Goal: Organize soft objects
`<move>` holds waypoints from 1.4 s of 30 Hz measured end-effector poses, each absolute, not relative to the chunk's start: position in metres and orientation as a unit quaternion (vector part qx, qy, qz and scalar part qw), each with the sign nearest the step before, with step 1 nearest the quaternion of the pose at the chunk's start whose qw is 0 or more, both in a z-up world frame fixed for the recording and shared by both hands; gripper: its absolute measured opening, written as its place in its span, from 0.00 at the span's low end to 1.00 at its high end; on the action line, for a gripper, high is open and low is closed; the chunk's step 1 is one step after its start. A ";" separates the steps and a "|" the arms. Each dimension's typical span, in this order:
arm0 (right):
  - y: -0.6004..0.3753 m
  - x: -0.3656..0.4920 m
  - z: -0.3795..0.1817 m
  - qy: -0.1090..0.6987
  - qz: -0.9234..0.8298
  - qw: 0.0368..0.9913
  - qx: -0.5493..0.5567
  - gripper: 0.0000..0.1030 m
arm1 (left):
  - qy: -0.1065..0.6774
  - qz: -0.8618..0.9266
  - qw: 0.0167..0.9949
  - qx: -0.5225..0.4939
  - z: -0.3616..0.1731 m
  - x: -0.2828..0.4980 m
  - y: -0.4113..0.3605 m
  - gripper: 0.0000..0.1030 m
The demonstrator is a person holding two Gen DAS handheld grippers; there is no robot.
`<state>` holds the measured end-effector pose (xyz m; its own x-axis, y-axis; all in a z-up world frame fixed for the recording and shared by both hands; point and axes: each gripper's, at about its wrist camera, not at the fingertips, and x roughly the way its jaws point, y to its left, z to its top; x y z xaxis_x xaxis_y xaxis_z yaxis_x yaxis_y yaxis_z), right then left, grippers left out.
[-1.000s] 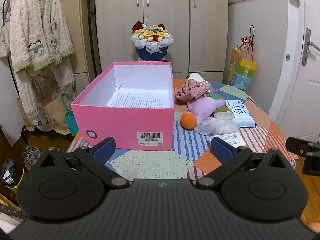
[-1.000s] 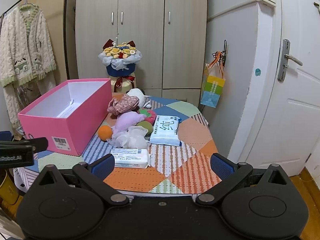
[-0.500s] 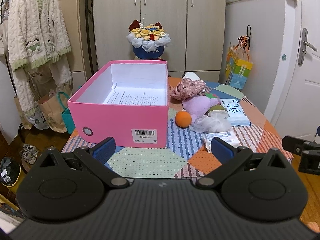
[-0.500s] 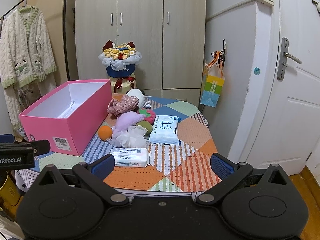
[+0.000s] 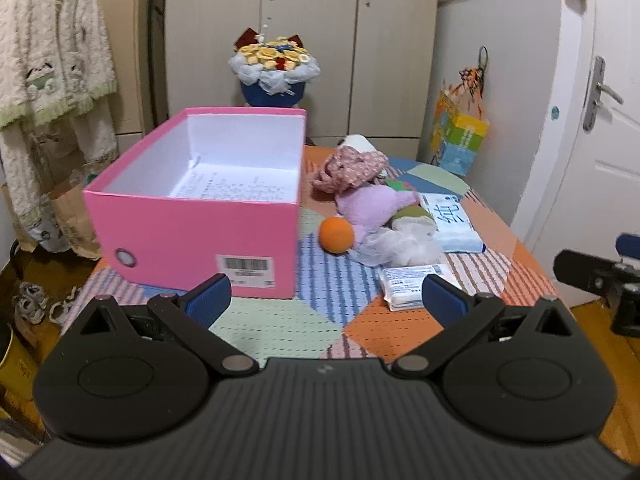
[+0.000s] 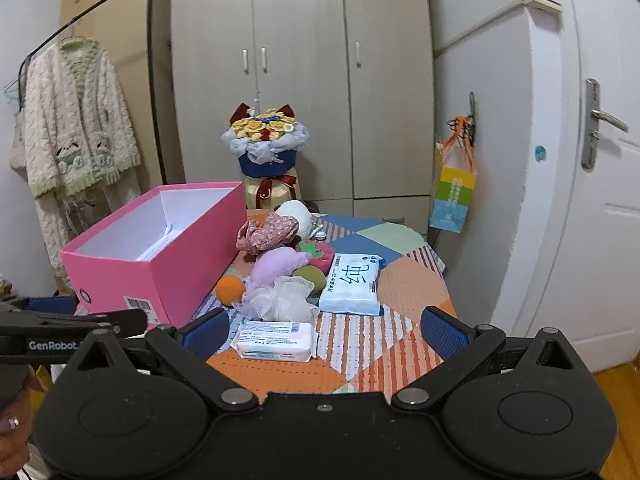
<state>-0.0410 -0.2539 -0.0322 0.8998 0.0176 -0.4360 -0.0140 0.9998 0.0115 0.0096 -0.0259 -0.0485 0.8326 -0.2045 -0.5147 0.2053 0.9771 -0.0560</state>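
Note:
An open pink box (image 5: 192, 232) (image 6: 160, 256) stands on the left of the patchwork table (image 5: 280, 320). To its right lies a pile of soft things: an orange ball (image 5: 336, 235) (image 6: 229, 289), a purple plush (image 5: 372, 206) (image 6: 276, 266), a white mesh puff (image 5: 400, 246) (image 6: 280, 300), a floral cloth (image 5: 354, 168) (image 6: 266, 234) and a green plush (image 6: 310, 276). My left gripper (image 5: 326, 300) is open and empty, near the table's front edge. My right gripper (image 6: 324, 326) is open and empty, above a small wipes pack (image 6: 274, 340) (image 5: 412, 282).
A larger wipes pack (image 6: 354, 284) (image 5: 454, 224) lies right of the pile. A flower bouquet (image 5: 274, 68) stands behind the table before wardrobe doors. A cardigan (image 5: 52, 64) hangs at left. A white door (image 6: 600, 200) and hanging bag (image 6: 454, 196) are at right.
Both grippers have drawn back slightly from the table and the views have shifted a little. Nothing on the table has moved. Both stay open.

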 end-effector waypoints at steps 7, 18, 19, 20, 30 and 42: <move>-0.277 -0.017 -0.042 0.204 0.020 0.979 0.007 1.00 | 0.266 -0.146 0.953 0.020 -0.072 0.030 -0.057 1.00; -0.288 0.074 -0.064 0.310 0.169 0.934 0.053 1.00 | 0.282 -0.157 0.945 0.050 -0.119 0.068 -0.109 0.96; -0.286 0.084 -0.068 0.323 0.181 0.927 0.055 1.00 | 0.280 -0.151 0.947 0.052 -0.123 0.070 -0.113 0.96; -0.283 0.092 -0.073 0.332 0.190 0.922 0.056 1.00 | 0.273 -0.144 0.950 0.054 -0.127 0.072 -0.116 0.96; -0.270 0.160 -0.100 0.408 0.236 0.880 0.055 1.00 | 0.273 -0.170 0.946 0.045 -0.144 0.091 -0.134 0.96; -0.262 0.193 -0.117 0.443 0.250 0.859 0.064 0.96 | 0.267 -0.161 0.948 0.062 -0.144 0.090 -0.148 0.79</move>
